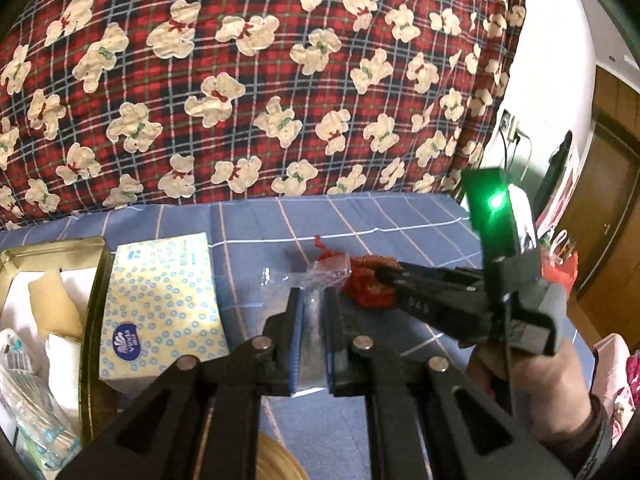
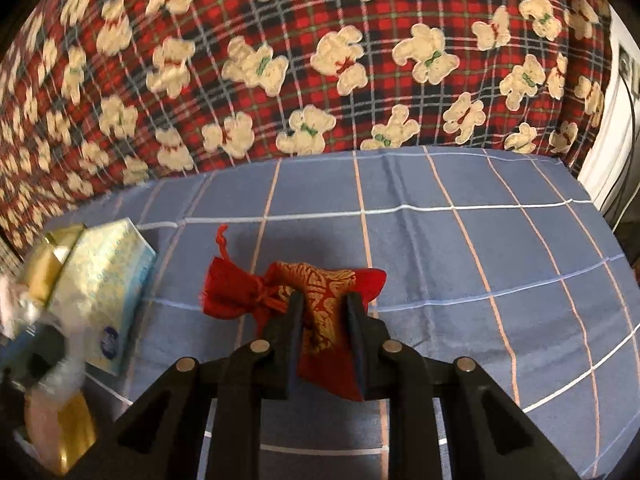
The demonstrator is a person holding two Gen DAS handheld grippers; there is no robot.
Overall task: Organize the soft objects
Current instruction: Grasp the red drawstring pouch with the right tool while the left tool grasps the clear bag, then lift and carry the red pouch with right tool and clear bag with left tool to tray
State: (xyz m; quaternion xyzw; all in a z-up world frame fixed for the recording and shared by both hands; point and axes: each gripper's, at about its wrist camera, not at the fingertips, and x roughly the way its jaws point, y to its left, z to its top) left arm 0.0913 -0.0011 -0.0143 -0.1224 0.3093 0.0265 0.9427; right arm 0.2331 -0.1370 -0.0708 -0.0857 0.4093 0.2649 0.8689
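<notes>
My left gripper (image 1: 313,294) is shut on a small clear plastic bag (image 1: 310,320) with grey contents, held above the blue checked bed sheet (image 1: 400,216). My right gripper (image 2: 323,299) is shut on a red and gold drawstring pouch (image 2: 320,280) that lies on the sheet; its red cord points to the upper left. The left wrist view also shows the right gripper (image 1: 384,274) biting into the red pouch (image 1: 366,292), with a hand (image 1: 536,384) holding it.
A yellow and blue tissue pack (image 1: 160,304) lies beside a gold tin (image 1: 94,304) holding white and cream soft items at the left. A red plaid quilt with bears (image 1: 260,80) is piled behind. A wall with a socket and a wooden door (image 1: 612,200) are at the right.
</notes>
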